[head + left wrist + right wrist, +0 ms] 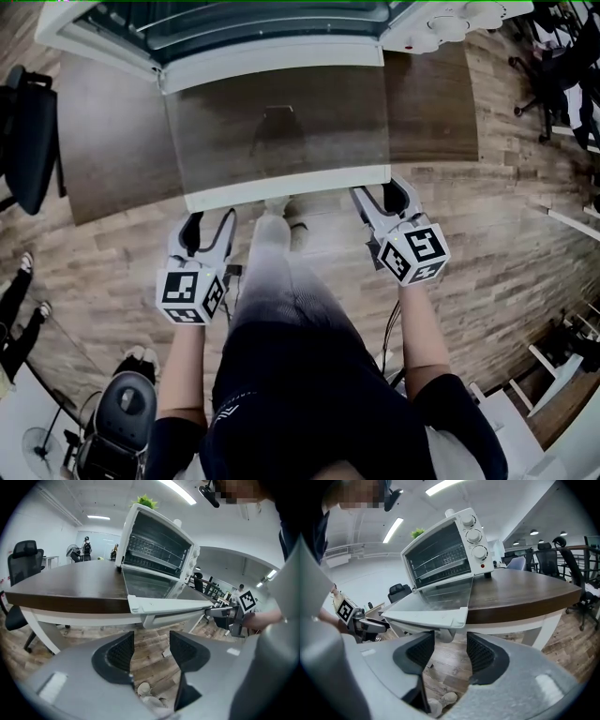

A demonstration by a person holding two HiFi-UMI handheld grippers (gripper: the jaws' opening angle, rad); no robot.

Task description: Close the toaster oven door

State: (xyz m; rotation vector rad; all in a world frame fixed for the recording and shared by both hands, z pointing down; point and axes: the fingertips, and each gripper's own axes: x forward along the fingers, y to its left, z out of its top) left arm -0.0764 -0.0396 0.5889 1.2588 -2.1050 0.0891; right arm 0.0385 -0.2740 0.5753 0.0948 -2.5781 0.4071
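Dark-clothed torso [319, 394] and two bare forearms of the person occupy the lower head view. Each hand holds one gripper.

Left gripper [210, 223] [151, 641]: jaws spread, nothing between them except wooden floor [525, 234] far below. It sits below and just short of the left part of the door's front edge, apart from it.

Right gripper [378, 195] [450, 644]: jaws spread, nothing clamped. Its tips lie directly under the right front corner of the door. The right gripper view shows the door's white front rail just above the jaw gap. Contact cannot be confirmed.

Toaster oven [281, 28] [159, 545] [445, 545]: white, standing on the dark wooden table [103, 141], three knobs on its right-hand panel, wire rack visible inside.

Door [281, 131] [164, 604] [436, 602]: fully open, glass panel lying roughly level, projecting past the table edge toward the person.

Black office chair [28, 131]: beside the table, at the left of the head view.
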